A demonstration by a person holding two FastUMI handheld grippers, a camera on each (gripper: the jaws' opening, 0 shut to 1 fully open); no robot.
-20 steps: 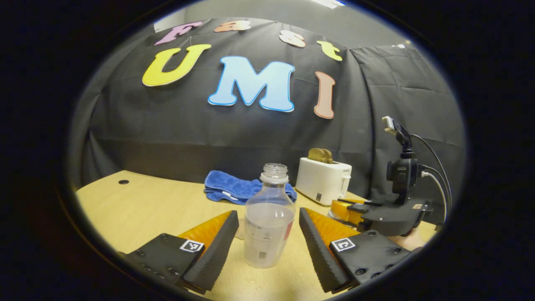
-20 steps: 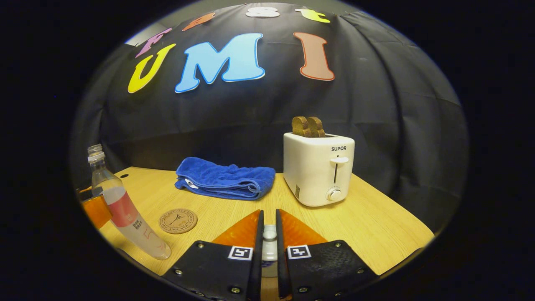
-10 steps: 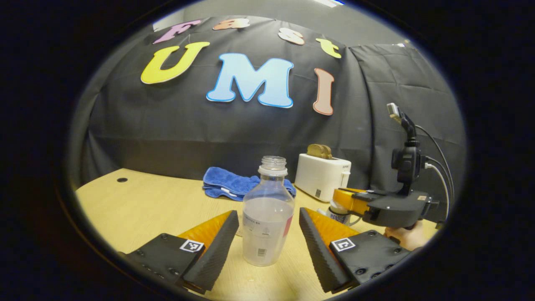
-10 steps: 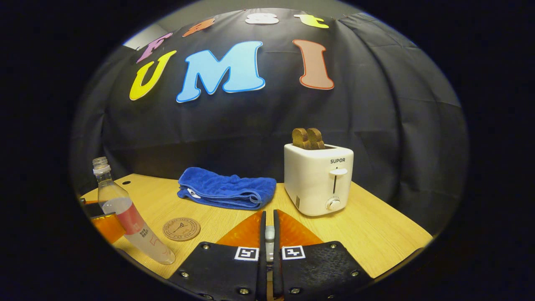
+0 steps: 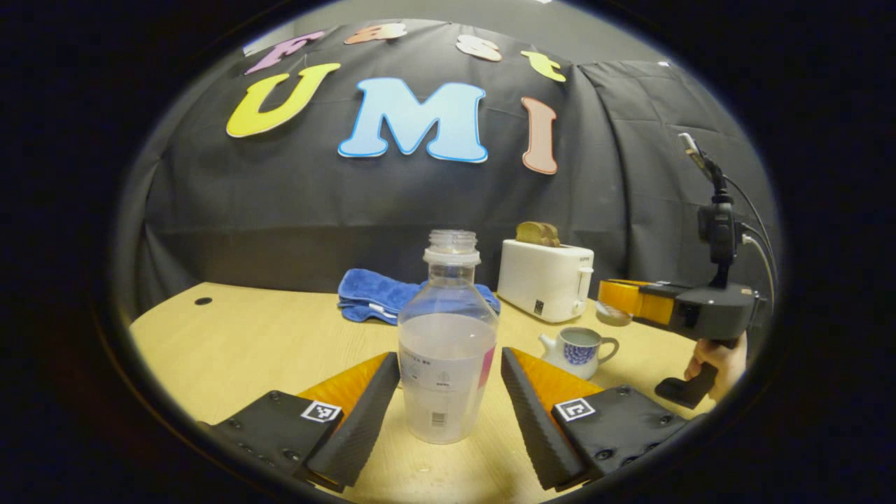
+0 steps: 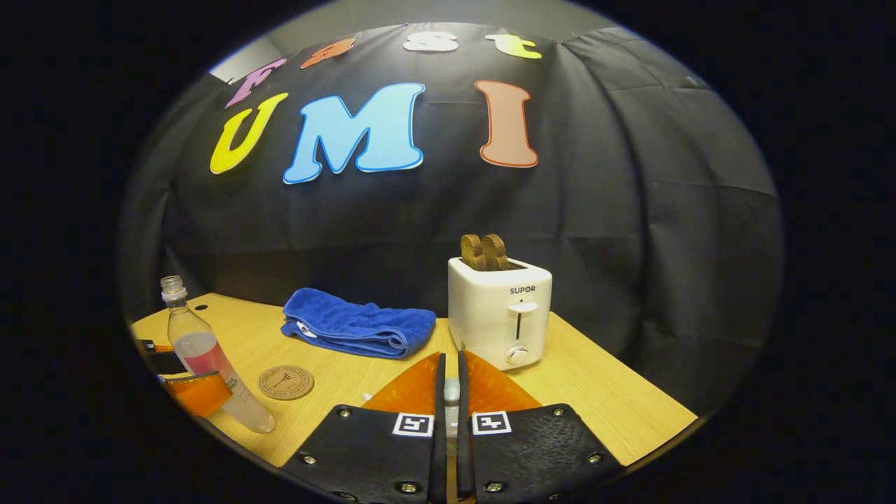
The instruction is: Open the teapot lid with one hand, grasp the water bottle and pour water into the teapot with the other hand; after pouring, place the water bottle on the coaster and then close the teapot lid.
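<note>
The teapot (image 5: 578, 351) stands open on the wooden table (image 5: 245, 343), right of the water bottle (image 5: 448, 350) and near the white toaster (image 5: 546, 278). Its lid (image 6: 452, 392) is pinched between the clenched fingers of the right gripper (image 6: 451, 420), held up and off to the right. The left gripper (image 5: 448, 392) straddles the uncapped bottle with its jaws released, neither finger touching. To grasp well, it should probably close squarely on the wide lower body (below the shoulder) and lift without tilting. The bottle looks about half full; whether the teapot holds anything cannot be told. The round coaster (image 6: 285, 382) lies just beside the bottle, before the folded blue towel (image 6: 357, 325).
</note>
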